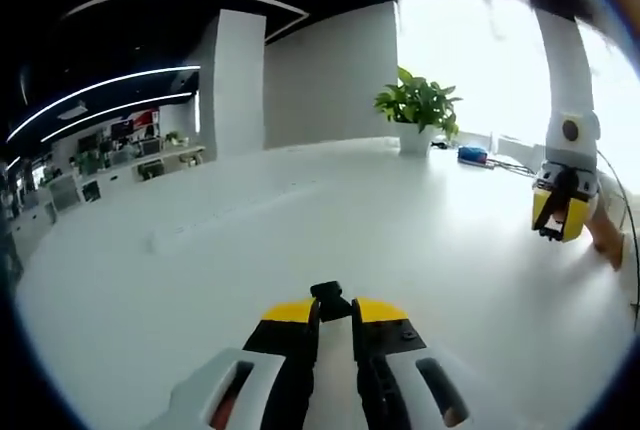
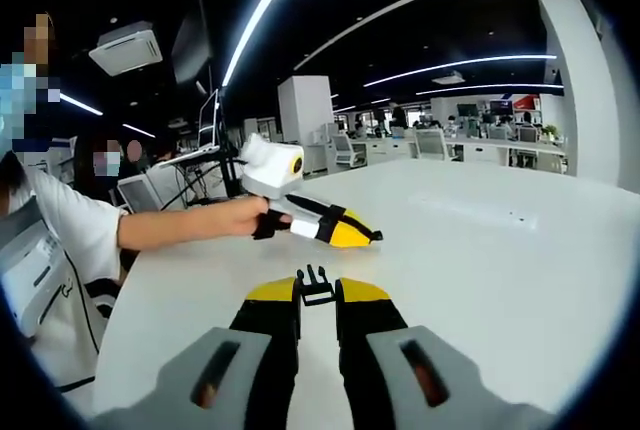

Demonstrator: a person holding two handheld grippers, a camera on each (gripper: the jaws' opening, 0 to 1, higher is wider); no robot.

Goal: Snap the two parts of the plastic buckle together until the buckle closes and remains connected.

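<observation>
Item, white table (image 1: 200,280): my left gripper (image 1: 335,312) clamps one black buckle half (image 1: 330,298) above it; my right gripper (image 2: 317,293) clamps the other buckle half (image 2: 315,285), well apart.

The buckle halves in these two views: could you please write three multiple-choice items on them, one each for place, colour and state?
1. In the left gripper view, where is the potted plant?
A. far side of the white table
B. on the floor
C. between the jaws

2. What colour are the tips of the right hand-held gripper?
A. red
B. yellow
C. green

3. What state are the buckle parts in?
A. snapped together
B. lying loose
C. one held in each hand-held gripper

Answers: 1 A, it stands by the bright window. 2 B, yellow. 3 C, the left hand-held gripper pinches a black buckle part; the right pinches a pronged buckle part.
</observation>
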